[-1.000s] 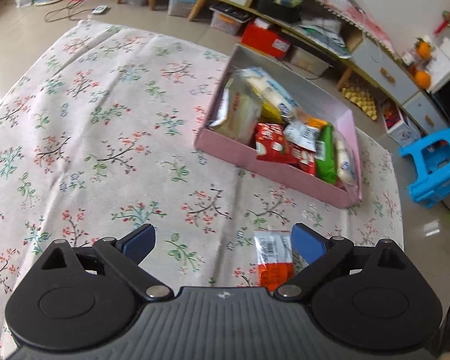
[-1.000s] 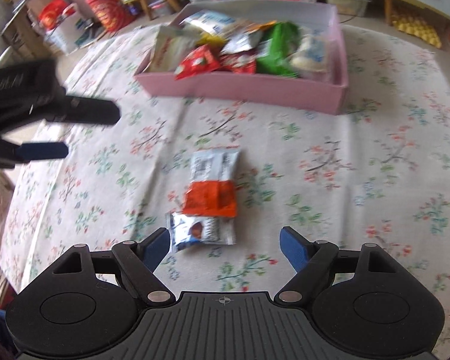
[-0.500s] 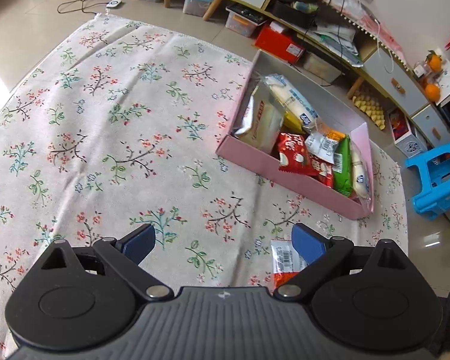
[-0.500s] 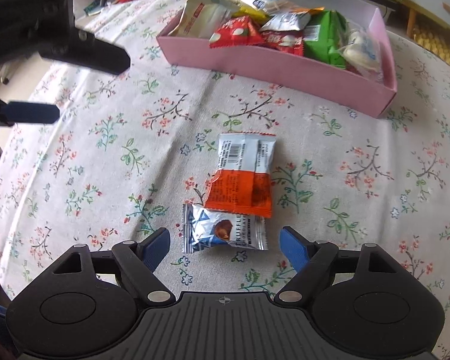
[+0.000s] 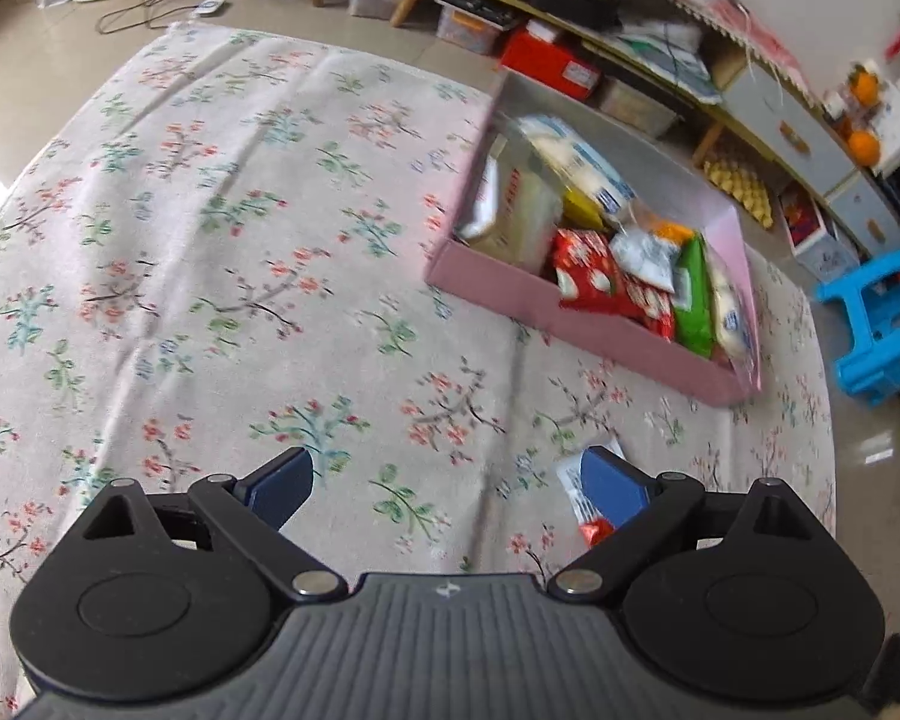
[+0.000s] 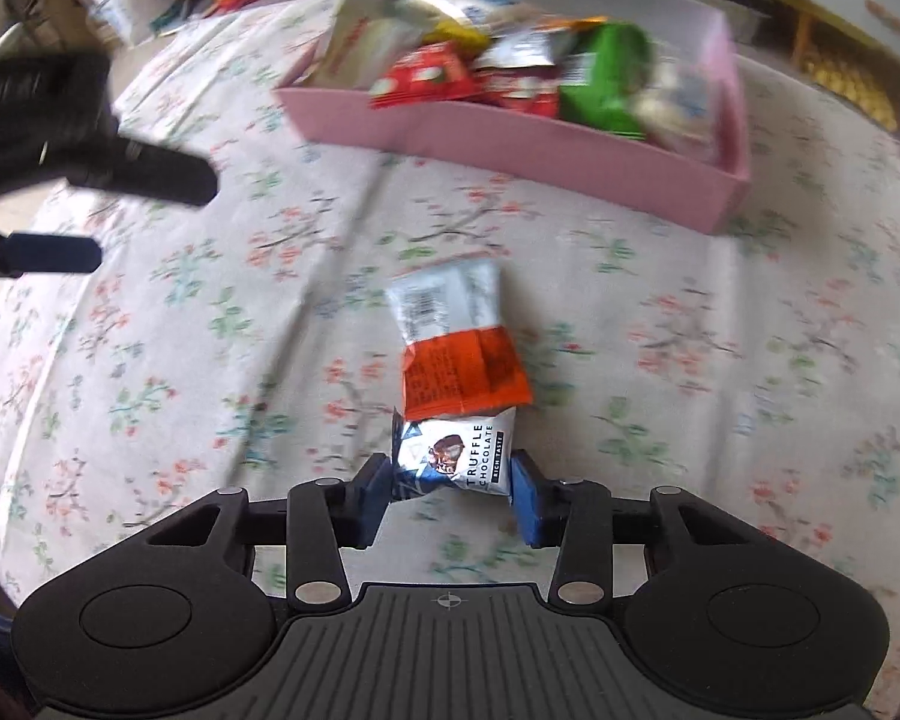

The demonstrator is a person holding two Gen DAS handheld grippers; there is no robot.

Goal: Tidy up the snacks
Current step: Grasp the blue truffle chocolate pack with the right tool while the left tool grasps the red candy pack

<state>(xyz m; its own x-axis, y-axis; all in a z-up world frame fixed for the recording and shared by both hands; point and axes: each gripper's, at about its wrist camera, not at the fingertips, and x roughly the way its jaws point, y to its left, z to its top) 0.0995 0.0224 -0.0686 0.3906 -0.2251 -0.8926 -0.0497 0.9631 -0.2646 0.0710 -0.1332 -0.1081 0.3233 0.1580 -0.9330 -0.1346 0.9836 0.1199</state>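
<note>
In the right wrist view, my right gripper (image 6: 450,486) is shut on a small white-and-blue truffle chocolate packet (image 6: 453,455) lying on the floral tablecloth. Just beyond it lies a white-and-orange snack packet (image 6: 456,342). A pink box (image 6: 510,147) holding several snack packs stands further off. My left gripper (image 5: 444,489) is open and empty above the cloth; the white-and-orange packet (image 5: 573,483) shows partly behind its right finger. The pink box (image 5: 582,330) lies ahead to the right. The left gripper also shows at the left of the right wrist view (image 6: 60,216).
The floral tablecloth (image 5: 210,240) covers the table. Beyond it are low cabinets with storage bins and a red box (image 5: 549,63). A blue plastic stool (image 5: 882,318) stands on the floor at the right.
My right gripper moved forward and closed on the truffle chocolate packet, which was lying free between open fingers. My left gripper shifted slightly and stayed open.
</note>
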